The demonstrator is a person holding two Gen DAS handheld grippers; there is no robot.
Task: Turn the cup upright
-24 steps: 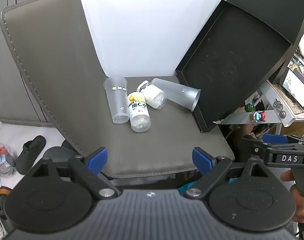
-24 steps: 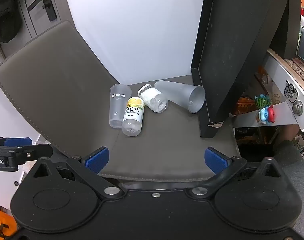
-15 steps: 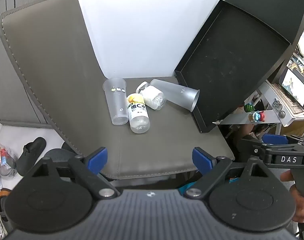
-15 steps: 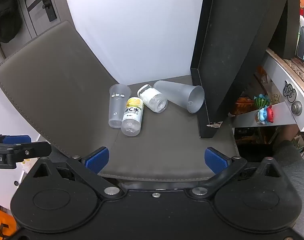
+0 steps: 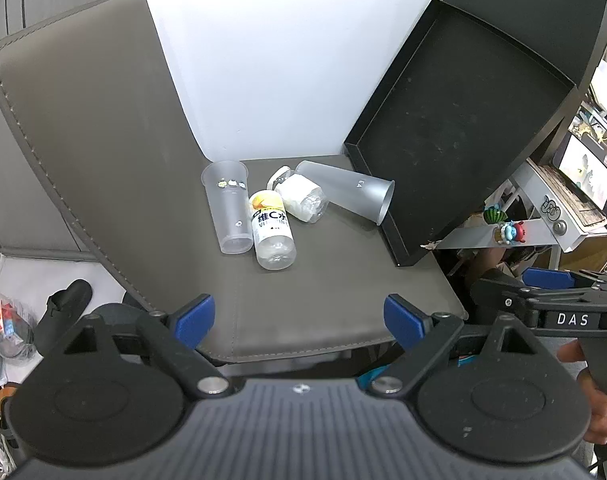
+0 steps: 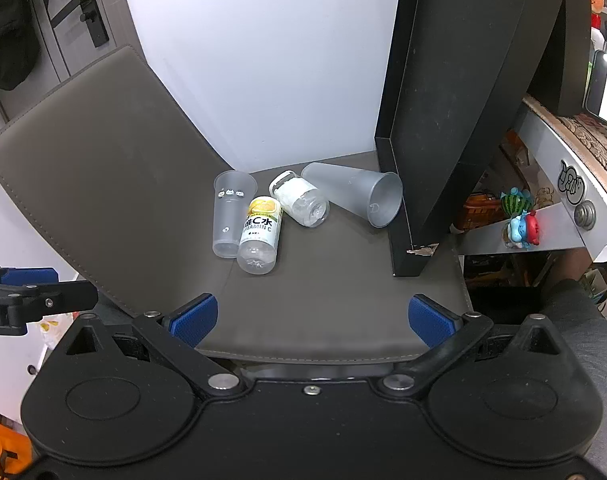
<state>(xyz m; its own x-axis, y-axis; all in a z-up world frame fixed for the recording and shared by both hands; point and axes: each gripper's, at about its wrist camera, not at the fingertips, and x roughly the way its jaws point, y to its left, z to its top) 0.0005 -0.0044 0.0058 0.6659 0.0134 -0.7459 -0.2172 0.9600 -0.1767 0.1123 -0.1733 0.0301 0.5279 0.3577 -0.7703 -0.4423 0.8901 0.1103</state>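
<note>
A frosted cup point(image 5: 349, 197) point(image 6: 355, 193) lies on its side on the grey mat point(image 5: 331, 280) point(image 6: 335, 288), mouth toward the black tray. A clear cup point(image 5: 228, 208) point(image 6: 229, 212) lies on its side at the left, mouth toward the back wall. Between them lie a yellow-labelled bottle point(image 5: 272, 229) point(image 6: 260, 234) and a white bottle point(image 5: 301, 197) point(image 6: 301, 198). My left gripper point(image 5: 299, 320) and my right gripper point(image 6: 310, 318) are both open and empty, hovering at the mat's front edge, well short of the cups.
A black tray point(image 5: 459, 120) point(image 6: 435, 128) leans upright on the mat's right side, touching the frosted cup's rim. The mat curls up at the left point(image 5: 87, 120). A white wall is behind. A shelf with small toys point(image 6: 521, 220) is at the right.
Both grippers have drifted slightly; the objects sit a little higher in the left wrist view. Nothing on the mat has moved.
</note>
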